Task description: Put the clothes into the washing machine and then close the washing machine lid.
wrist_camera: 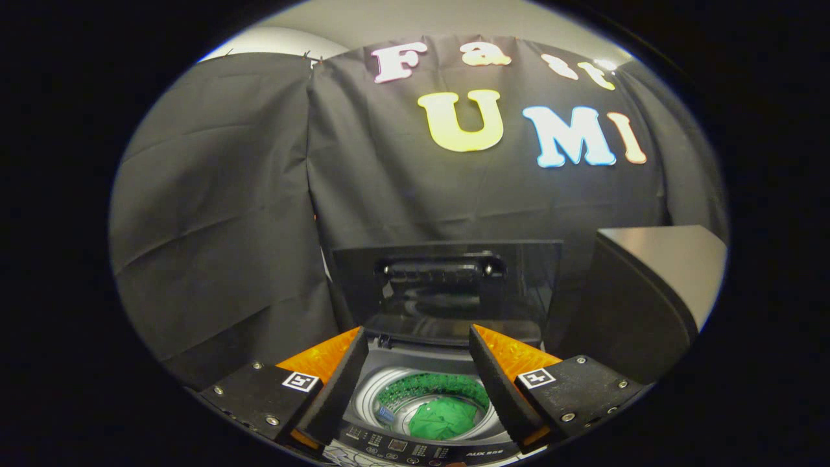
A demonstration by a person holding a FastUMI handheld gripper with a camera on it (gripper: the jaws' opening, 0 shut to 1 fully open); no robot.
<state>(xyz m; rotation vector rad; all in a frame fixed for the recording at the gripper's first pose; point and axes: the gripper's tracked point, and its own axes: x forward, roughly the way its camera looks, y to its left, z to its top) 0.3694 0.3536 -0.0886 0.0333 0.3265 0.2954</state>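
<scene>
Washing machine (421,447): top-loader, round perforated drum.
Lid (447,292): dark glossy panel, raised upright.
Clothes (444,418): crumpled green fabric inside drum.
Tool (418,383): fingers wide apart, empty, above drum.

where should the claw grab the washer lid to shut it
Probably by the black handle near the top edge of the raised lid, coming from the front: the lid stands upright behind the drum holding the green cloth, handle facing the open claw.
</scene>
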